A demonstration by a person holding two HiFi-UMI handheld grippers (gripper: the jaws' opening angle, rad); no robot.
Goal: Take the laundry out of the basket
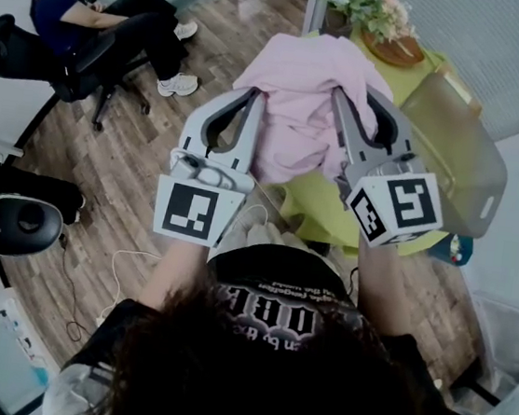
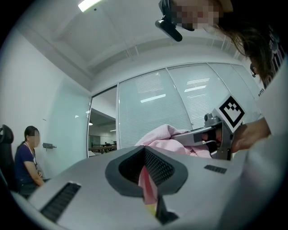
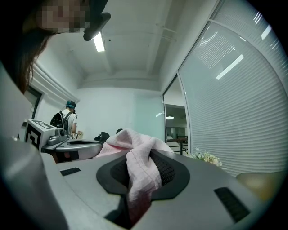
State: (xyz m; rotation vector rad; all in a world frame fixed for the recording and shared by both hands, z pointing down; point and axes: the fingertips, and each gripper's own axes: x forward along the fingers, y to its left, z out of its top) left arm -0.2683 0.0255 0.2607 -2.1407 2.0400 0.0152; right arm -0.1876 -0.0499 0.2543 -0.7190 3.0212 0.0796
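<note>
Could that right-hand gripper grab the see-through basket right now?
Probably not: the right gripper is clamped on the pink garment, shared with the left gripper. The basket appears close beside it.

The pink garment [image 1: 300, 104] is a soft, pale, crumpled cloth. It hangs bunched in the air, clear of the basket [image 1: 463, 152], pinched on one side by the left gripper [image 1: 251, 102] and on the other by the right gripper [image 1: 340, 99]. A fold runs between each pair of jaws. The basket, smoky and translucent with a handle slot near its rim, stands on the yellow-green desk [image 1: 320, 209], just right of the garment.
</note>
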